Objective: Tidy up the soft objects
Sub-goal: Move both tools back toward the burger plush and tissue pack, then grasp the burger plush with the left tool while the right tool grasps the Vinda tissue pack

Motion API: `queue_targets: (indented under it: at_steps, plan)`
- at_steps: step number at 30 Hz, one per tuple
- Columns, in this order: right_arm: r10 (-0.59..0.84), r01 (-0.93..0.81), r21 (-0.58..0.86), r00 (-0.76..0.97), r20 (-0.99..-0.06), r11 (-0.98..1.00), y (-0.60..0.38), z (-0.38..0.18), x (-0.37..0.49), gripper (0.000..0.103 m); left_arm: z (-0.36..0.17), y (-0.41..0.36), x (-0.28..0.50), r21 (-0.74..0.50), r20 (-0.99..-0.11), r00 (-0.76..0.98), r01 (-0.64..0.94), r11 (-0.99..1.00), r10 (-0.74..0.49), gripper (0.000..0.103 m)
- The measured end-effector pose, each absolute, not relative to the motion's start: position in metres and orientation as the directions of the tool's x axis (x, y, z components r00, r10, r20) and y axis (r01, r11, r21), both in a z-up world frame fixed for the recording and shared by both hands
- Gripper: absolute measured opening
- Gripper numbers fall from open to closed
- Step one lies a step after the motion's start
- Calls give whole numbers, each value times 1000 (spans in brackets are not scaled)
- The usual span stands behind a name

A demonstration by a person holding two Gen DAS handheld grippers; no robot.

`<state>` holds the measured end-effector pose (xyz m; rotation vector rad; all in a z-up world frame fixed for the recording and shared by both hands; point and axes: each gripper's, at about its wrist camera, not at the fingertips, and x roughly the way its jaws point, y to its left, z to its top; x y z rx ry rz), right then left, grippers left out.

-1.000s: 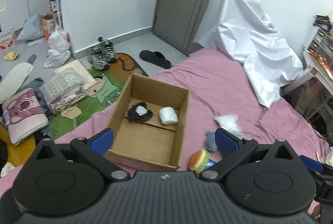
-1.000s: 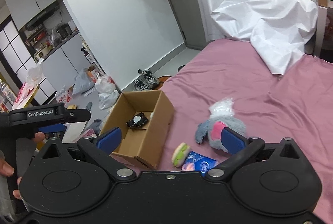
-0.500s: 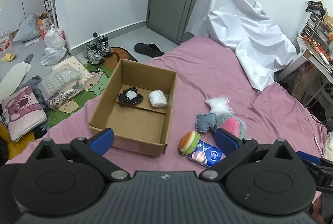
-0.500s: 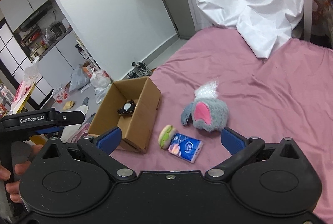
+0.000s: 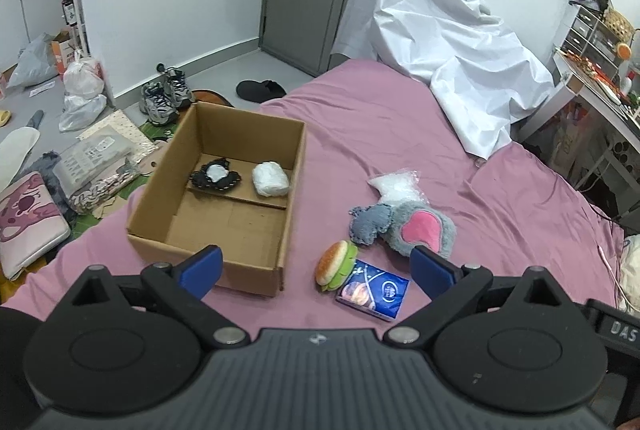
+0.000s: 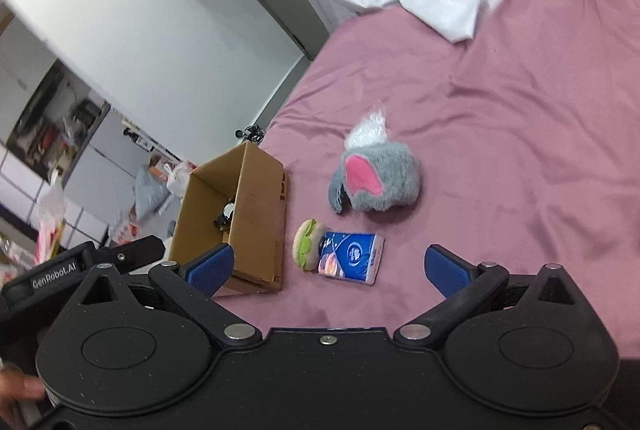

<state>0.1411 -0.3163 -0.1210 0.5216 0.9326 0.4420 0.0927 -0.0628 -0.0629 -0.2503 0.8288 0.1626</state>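
Note:
An open cardboard box [image 5: 188, 230] [image 6: 256, 214] sits on the pink bed and holds a black soft item [image 5: 216, 176] and a white bundle [image 5: 271, 179]. Right of it lie a plush burger [image 5: 337, 263] [image 6: 306, 244], a blue tissue pack [image 5: 374, 290] [image 6: 350, 258], a grey and pink plush [image 5: 416, 228] [image 6: 376, 178] and a clear crinkly bag [image 5: 394, 184]. My left gripper [image 5: 316, 266] is open and empty above the bed's near edge. My right gripper [image 6: 328, 264] is open and empty, hovering above the burger and tissue pack.
A white sheet [image 5: 440, 42] covers something at the bed's far end. Shoes [image 5: 164, 98], bags and cushions litter the floor left of the bed. A cluttered desk [image 5: 600, 86] stands at the right. The left gripper's body [image 6: 80, 266] shows at the right view's left edge.
Both grippers have pulled back and risen, so the box and the toys sit further away in view. The right gripper has tilted and swung over the burger and tissue pack. Nothing was grasped.

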Motion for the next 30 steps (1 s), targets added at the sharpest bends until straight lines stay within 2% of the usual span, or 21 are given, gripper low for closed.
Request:
queue_targets:
  at_steps: [6, 8, 11, 15, 20, 30]
  plan:
    - [560, -56, 624, 510, -653, 779, -318, -141, 149, 97, -76, -72, 103, -145, -746, 664, -223, 964, 42, 95]
    - [579, -27, 653, 492, -650, 757, -321, -149, 153, 92, -81, -75, 109, -138, -754, 656, -215, 967, 39, 89]
    - [596, 0, 680, 481, -643, 733, -324, -157, 157, 90, -91, -78, 116, -147, -765, 644, -211, 966, 24, 79]
    - [624, 32, 716, 465, -628, 697, -324, -168, 165, 87, -104, -85, 125, -149, -782, 624, -196, 969, 6, 70]
    - [659, 85, 759, 441, -610, 646, -322, -184, 175, 75, -121, -91, 137, -145, -795, 607, -179, 973, -7, 59]
    - [680, 142, 754, 352, -644, 641, -303, -214, 200, 57, -152, -93, 164, -113, -823, 568, -179, 977, 9, 53]
